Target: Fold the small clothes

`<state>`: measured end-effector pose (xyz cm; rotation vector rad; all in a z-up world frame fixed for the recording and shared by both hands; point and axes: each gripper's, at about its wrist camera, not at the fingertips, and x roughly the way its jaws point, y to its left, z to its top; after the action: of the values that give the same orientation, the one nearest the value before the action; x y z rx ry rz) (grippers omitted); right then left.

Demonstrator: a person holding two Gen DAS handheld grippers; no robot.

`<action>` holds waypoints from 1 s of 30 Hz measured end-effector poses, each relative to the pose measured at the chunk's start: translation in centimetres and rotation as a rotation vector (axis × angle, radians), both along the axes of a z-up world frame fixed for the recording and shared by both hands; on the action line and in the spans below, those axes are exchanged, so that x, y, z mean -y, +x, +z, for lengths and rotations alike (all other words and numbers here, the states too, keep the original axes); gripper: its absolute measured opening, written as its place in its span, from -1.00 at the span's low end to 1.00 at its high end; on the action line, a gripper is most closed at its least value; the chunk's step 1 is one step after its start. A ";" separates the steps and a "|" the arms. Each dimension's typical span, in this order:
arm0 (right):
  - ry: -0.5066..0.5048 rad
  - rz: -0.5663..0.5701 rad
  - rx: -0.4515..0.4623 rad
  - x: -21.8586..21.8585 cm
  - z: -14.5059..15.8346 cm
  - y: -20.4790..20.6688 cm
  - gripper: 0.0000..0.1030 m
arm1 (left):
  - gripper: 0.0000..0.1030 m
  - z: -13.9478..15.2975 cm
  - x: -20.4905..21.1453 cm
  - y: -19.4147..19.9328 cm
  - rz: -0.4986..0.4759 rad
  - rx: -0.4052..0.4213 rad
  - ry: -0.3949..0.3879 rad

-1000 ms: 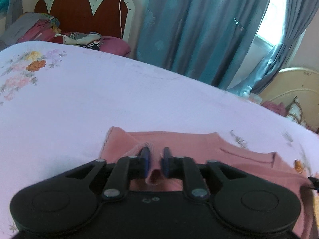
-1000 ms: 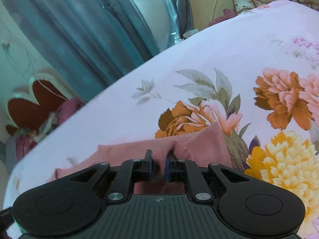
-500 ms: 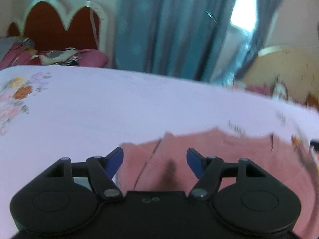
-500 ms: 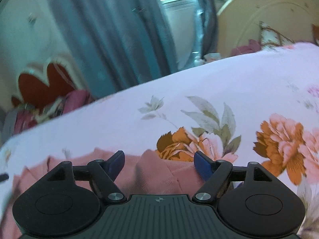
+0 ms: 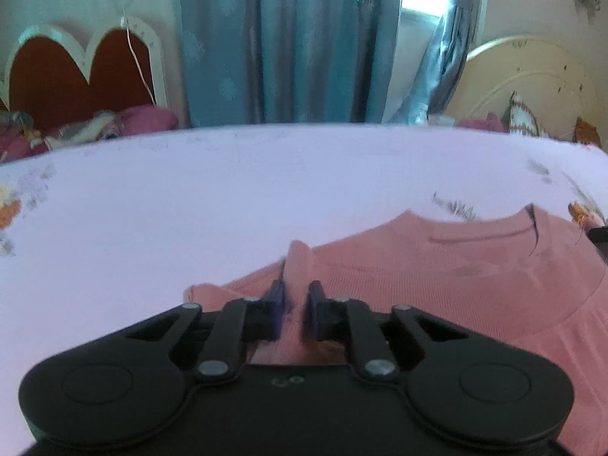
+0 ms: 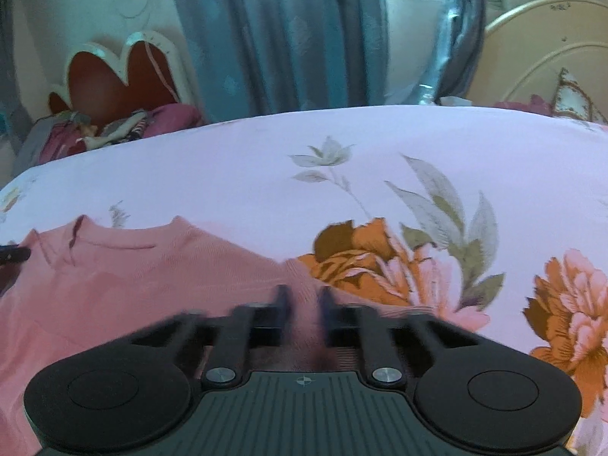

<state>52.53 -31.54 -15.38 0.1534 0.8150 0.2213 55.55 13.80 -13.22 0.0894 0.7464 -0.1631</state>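
a pink knitted top (image 5: pixel 437 277) lies flat on the bed sheet (image 5: pixel 228 197), which is pale lilac with printed flowers. its round neckline (image 5: pixel 467 224) points away from the cameras, toward the far edge of the bed and the blue curtains (image 5: pixel 288 41), so the body of the garment runs from the near side to the far side, while the line from shoulder to shoulder goes left to right between the two grippers. in the left wrist view the top fills the lower right part, and the left gripper (image 5: pixel 292 300) has its jaws drawn close together on a raised ridge of the pink cloth at the left shoulder or sleeve fold; the cloth stands up between the blue pads (image 5: pixel 279 296). in the right wrist view the same top (image 6: pixel 133 285) is at the lower left, and the right gripper (image 6: pixel 303 300) is also nearly closed, with a ridge of the pink fabric pinched between its fingers at the right shoulder side, just beside a big orange printed flower (image 6: pixel 357 250). this view is blurred around the fingers. a dark red headboard (image 5: pixel 76 76) with a white scalloped frame stands at the far left, and a cream headboard (image 5: pixel 528 83) at the far right. no label, brand or readable writing can be seen on the garment; only a small round mark is on each gripper body, too small to read.
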 end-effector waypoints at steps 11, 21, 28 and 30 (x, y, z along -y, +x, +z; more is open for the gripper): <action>-0.043 -0.203 0.060 0.4 -1.8 0.3 -0.87 | -1.00 -0.2 -0.7 -1.2 0.213 0.158 0.041; 0.046 -0.196 0.041 2.9 -0.2 -1.5 -0.62 | -0.53 0.2 -1.6 -1.6 0.180 0.078 0.020; 0.045 -0.167 0.046 2.6 1.0 -2.9 0.40 | 0.37 0.9 -0.4 -1.2 0.090 0.051 -0.005; 0.031 -0.141 0.034 1.8 0.6 -2.8 0.24 | 0.34 0.2 0.2 -0.6 0.061 0.018 0.024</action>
<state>49.77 -33.38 -14.74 0.2350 0.7643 0.1031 54.98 13.59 -13.01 0.0912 0.7328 -0.0950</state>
